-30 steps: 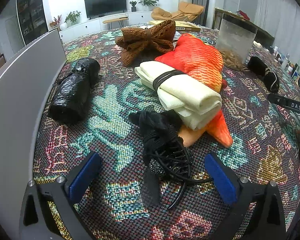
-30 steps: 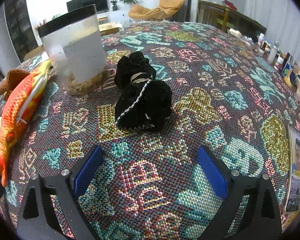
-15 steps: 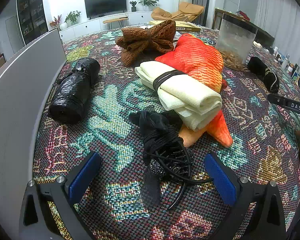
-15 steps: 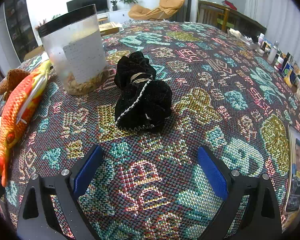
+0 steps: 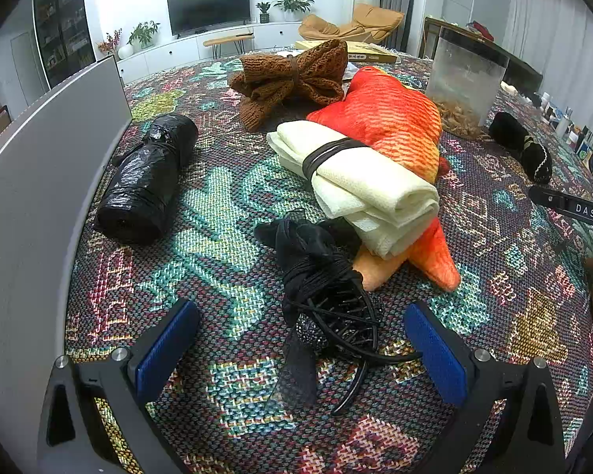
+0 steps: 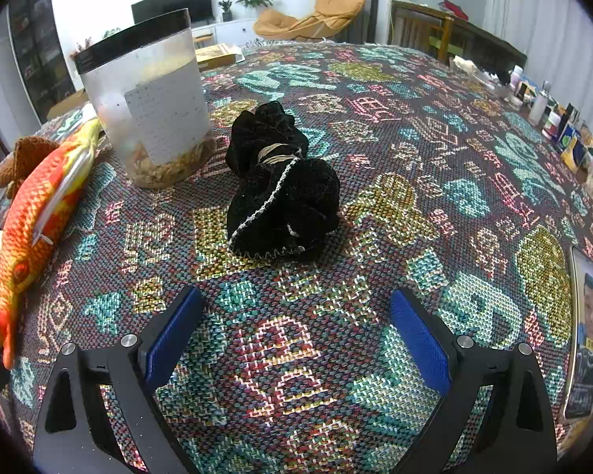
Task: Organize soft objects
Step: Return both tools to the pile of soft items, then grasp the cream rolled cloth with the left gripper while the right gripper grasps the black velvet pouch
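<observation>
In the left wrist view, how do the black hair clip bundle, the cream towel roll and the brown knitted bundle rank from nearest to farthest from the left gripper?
1. black hair clip bundle, between the open fingers of the left gripper.
2. cream towel roll, centre, lying on the orange fish plush.
3. brown knitted bundle, far side of the table.

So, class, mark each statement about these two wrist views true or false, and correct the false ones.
1. The cream towel roll lies partly on the orange fish plush. True.
2. The left gripper is shut on the black bundle with the hair clip. False: its jaws stand open on either side of it.
3. The black velvet pouch is tied with pale string. True.
4. The right gripper holds the pouch. False: it is open and short of it.
5. The clear tub is lying on its side. False: it stands upright.
</observation>
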